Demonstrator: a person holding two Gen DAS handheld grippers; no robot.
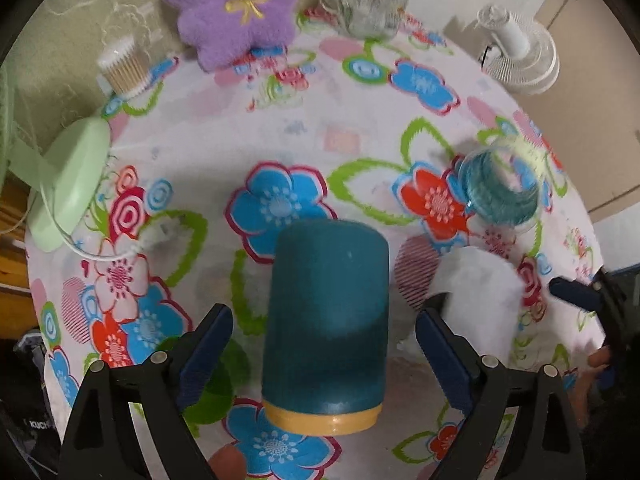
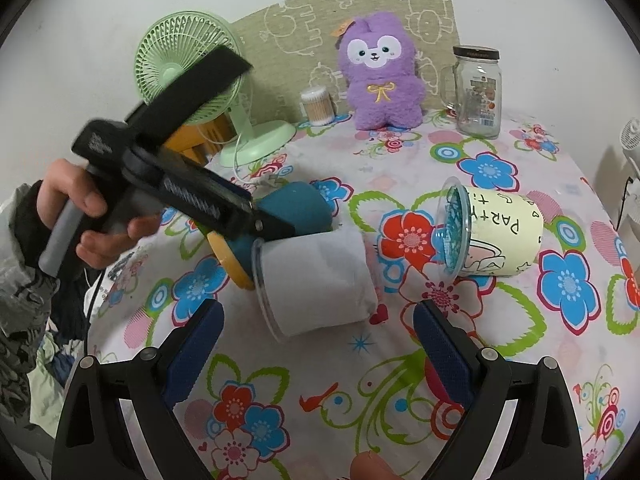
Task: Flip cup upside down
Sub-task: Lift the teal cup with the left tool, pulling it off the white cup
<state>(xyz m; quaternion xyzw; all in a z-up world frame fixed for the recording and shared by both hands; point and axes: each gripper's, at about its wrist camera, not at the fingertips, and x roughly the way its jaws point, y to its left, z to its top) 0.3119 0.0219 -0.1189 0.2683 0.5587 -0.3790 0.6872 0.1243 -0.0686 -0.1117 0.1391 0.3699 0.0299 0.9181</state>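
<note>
Left hand-held gripper [image 1: 324, 344] straddling teal cup [image 1: 326, 320]

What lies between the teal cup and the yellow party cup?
The white cup, lying on its side, sits between the teal cup and the yellow party cup in the right wrist view.

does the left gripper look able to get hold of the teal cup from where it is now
Probably yes. The left gripper is open, with the teal cup lying on its side between its fingers and nothing between pads and cup wall. The white cup lies close beside it, which may crowd one finger.
</note>
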